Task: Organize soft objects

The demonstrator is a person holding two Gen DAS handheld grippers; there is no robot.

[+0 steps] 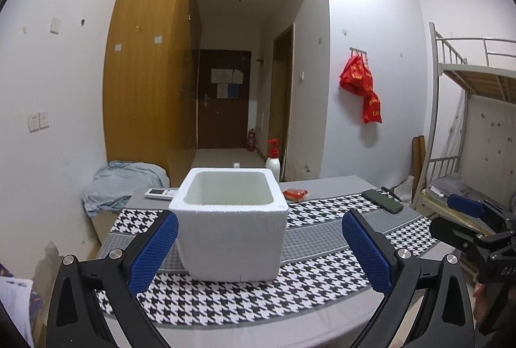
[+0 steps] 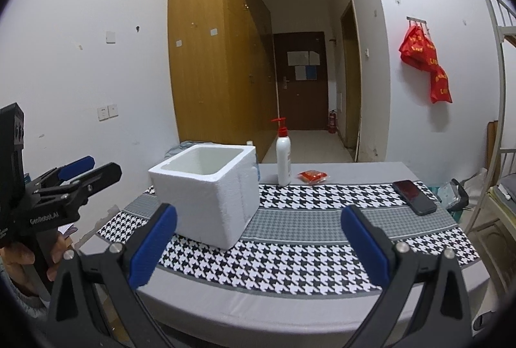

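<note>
A white foam box, open at the top, stands on the houndstooth table cloth. Behind it lies a small red soft packet. My left gripper is open, its blue pads either side of the box's near face, held a little short of it. My right gripper is open over the cloth, right of the box, nothing between its fingers. Each gripper shows at the edge of the other's view: the right gripper, the left gripper.
A white pump bottle with a red top stands behind the box. A dark phone lies at the table's right. A remote lies back left. A metal bunk bed stands to the right.
</note>
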